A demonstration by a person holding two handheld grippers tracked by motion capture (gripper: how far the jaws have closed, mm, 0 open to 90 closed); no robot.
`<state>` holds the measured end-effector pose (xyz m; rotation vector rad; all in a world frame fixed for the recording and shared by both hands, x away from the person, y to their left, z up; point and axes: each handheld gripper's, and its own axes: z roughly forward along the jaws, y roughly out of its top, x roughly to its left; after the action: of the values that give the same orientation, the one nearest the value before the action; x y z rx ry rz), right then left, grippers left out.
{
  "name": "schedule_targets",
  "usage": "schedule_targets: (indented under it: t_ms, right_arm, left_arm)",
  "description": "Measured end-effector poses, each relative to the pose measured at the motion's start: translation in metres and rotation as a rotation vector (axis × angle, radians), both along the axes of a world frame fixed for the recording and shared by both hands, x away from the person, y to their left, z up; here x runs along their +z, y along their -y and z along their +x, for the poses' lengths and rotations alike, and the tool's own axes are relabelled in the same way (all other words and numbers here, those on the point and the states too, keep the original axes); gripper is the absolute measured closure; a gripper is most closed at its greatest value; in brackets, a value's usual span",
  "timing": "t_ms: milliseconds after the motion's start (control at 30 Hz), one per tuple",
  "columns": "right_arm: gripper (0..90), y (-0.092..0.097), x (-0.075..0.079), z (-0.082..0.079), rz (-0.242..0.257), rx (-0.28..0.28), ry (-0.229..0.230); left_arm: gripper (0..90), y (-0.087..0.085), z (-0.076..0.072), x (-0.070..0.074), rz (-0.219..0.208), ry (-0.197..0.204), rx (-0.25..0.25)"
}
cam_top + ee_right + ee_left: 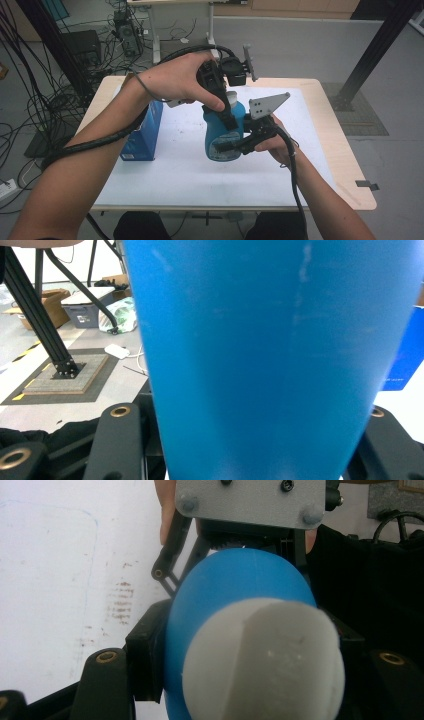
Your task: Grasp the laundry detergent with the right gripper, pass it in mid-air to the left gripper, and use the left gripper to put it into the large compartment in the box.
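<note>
white table cover (175, 170) bears a blue bottle (222, 137): left gripper (226, 116) pinches its white cap (265, 660), right gripper (239, 146) clamps its body beside a blue box (145, 135).

- My left hand (182, 80) comes in from the lower left, forearm angled up across the table, fist around the left gripper (227, 120), which points down.
- Left jaws are clamped on the bottle (223, 135) near its top, one each side.
- My right hand (277, 145) sits lower right, holding the right gripper (240, 146) about level, aimed left.
- Right jaws squeeze the bottle's body from the side.
</note>
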<state>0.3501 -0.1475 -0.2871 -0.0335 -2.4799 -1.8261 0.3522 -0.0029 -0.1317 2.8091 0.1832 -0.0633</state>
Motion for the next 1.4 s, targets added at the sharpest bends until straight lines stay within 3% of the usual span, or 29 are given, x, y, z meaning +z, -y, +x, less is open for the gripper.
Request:
schedule_targets:
  t_ms: [467, 833, 1033, 1333, 1400]
  right_arm:
    - [42.2, -0.0002, -0.0024, -0.0006, 0.004, -0.005, 0.001]
    - [40.6, -0.0020, -0.0051, -0.0013, 0.041, -0.022, 0.029]
    - [28.3, -0.0025, -0.0051, -0.0017, 0.051, -0.048, 0.026]
    - [15.2, -0.0037, -0.0059, -0.0007, 0.051, -0.080, 0.021]
    - [7.4, -0.0037, -0.0057, -0.0005, 0.052, -0.091, 0.006]
  left_arm:
    - [36.8, 0.0040, -0.0017, -0.0010, 0.017, 0.017, -0.003]
    - [36.9, 0.0036, -0.0036, 0.0020, 0.032, 0.032, 0.001]
    - [37.0, 0.0000, -0.0028, 0.0016, 0.041, 0.051, 0.020]
    - [37.0, -0.0009, -0.0029, 0.0007, 0.055, 0.043, 0.023]
    - [37.0, -0.0013, -0.0025, 0.0011, 0.053, 0.043, 0.026]
